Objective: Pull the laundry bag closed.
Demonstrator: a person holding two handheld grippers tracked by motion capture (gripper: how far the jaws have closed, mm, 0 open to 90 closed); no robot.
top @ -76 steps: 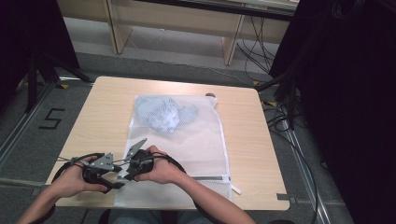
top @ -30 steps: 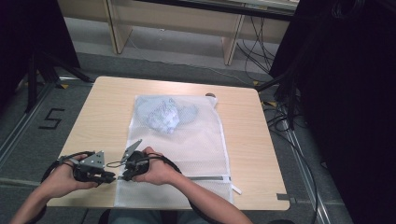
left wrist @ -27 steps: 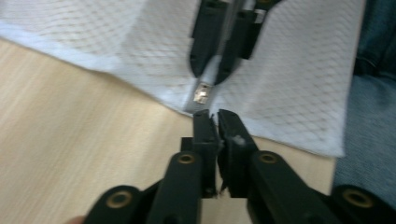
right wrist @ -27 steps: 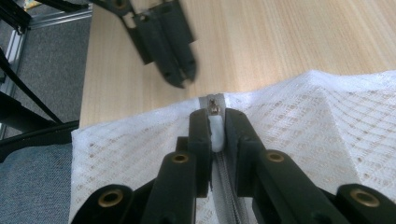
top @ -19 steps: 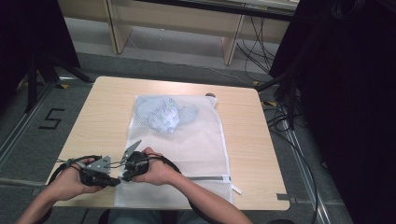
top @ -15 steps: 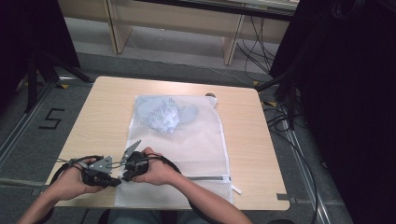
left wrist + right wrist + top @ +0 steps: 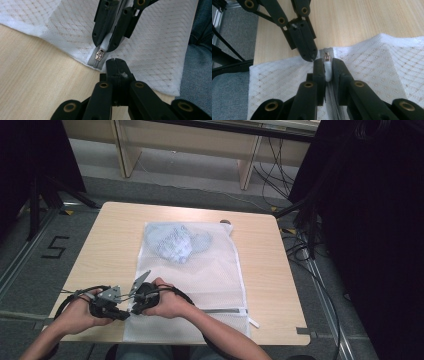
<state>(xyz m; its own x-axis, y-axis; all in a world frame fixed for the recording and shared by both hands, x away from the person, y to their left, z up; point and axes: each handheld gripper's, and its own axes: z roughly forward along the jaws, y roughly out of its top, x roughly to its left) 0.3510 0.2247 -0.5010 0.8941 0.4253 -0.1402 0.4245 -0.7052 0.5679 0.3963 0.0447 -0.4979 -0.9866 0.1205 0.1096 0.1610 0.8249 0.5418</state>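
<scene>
On the tabletop (image 7: 115, 245), lower left of frame, the mesh bag (image 7: 210, 270) lies. My right hand-held gripper (image 7: 325, 66) clamps its zipper (image 7: 100, 55); left hand-held gripper (image 7: 115, 61) clenched empty beside it. Next: draw zipper steadily.

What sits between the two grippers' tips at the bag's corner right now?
The metal zipper slider at the end of the grey zipper tape, between the left gripper and the right gripper, which pinches the white tab; clear in both gripper views.

Bare table (image 7: 115, 245) left of mesh bag (image 7: 215, 275)
</scene>
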